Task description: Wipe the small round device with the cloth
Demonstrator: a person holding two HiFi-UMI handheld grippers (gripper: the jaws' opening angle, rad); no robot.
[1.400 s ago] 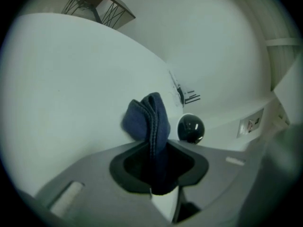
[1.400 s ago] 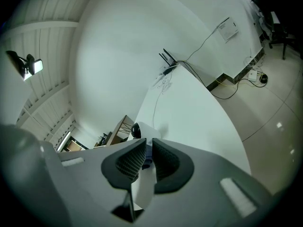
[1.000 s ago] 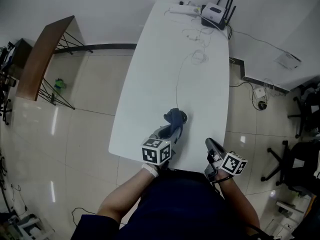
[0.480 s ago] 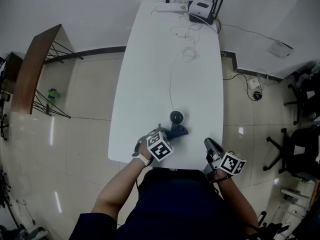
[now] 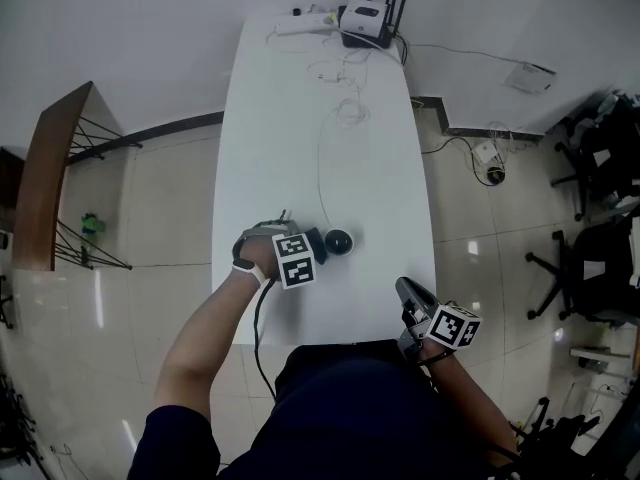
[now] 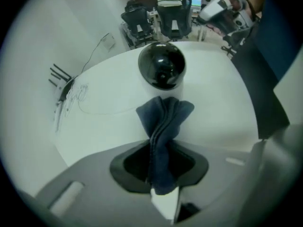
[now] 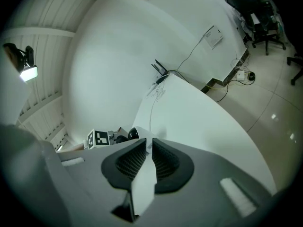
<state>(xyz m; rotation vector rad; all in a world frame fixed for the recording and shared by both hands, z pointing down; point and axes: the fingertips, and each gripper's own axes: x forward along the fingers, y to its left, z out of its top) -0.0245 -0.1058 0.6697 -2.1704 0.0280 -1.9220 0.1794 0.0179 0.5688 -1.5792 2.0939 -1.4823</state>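
A: Surface and room, quick.
B: I've got a long white table (image 5: pixel 300 98), smooth, with rounded corners, on a glossy beige tile floor (image 5: pixel 160 198). There's a router (image 5: pixel 365 16) at the far end. A thin cable (image 5: pixel 322 158) runs down the table to the device (image 5: pixel 338 241). A brown wood top (image 5: pixel 45 183) on wire legs is at left, black chairs (image 5: pixel 590 258) at right.

A: Device look?
B: It's small and round, a shiny black dome on a white base. It sits near the table's near end, just right of my left gripper (image 6: pixel 160 167) in the head view.

A: Cloth?
B: The cloth (image 6: pixel 164 119) is dark blue, soft and bunched into folds. My left gripper's jaws pinch it, and the free end fans out just beside the device's base. I can't tell if it touches.

A: Other claw?
B: My right gripper (image 7: pixel 147 157) is at the near right edge. Its ribbed black pads are pressed almost together with nothing between them.
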